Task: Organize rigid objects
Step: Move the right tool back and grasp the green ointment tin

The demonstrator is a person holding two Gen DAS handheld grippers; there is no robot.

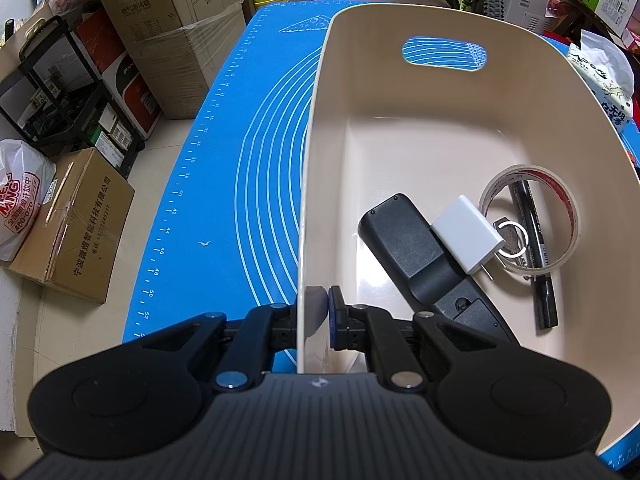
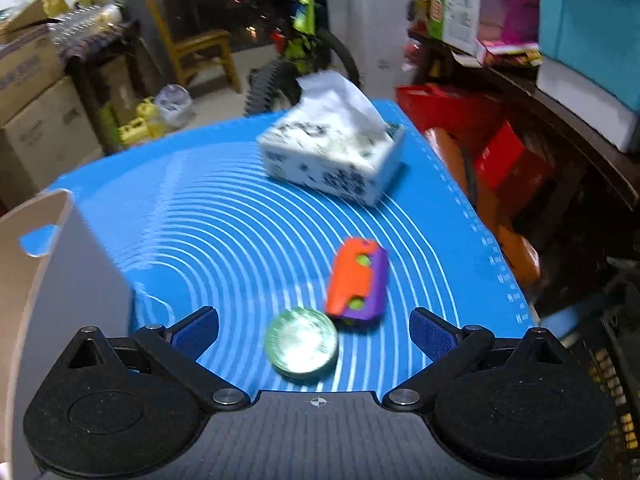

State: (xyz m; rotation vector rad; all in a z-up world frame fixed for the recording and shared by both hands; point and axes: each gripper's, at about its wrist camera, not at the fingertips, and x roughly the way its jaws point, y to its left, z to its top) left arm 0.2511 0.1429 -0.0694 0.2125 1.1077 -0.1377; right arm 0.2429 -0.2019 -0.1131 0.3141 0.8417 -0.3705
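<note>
My left gripper (image 1: 318,314) is shut on the near left wall of a cream plastic bin (image 1: 420,140) on the blue mat. Inside the bin lie a black remote (image 1: 420,264), a white charger plug (image 1: 468,234), a clear tape roll (image 1: 530,220), a black marker (image 1: 538,256) and a key ring (image 1: 512,238). My right gripper (image 2: 316,334) is open above the mat, with a round green glass disc (image 2: 302,344) between its fingers. An orange and purple toy (image 2: 358,280) lies just beyond the disc. The bin's wall (image 2: 52,280) shows at the left.
A white tissue pack (image 2: 332,156) sits on the blue mat (image 2: 224,216) further back; it also shows in the left wrist view (image 1: 604,76). Cardboard boxes (image 1: 72,224), a black rack (image 1: 60,84) and bags stand on the floor to the left. A cluttered shelf (image 2: 560,80) is on the right.
</note>
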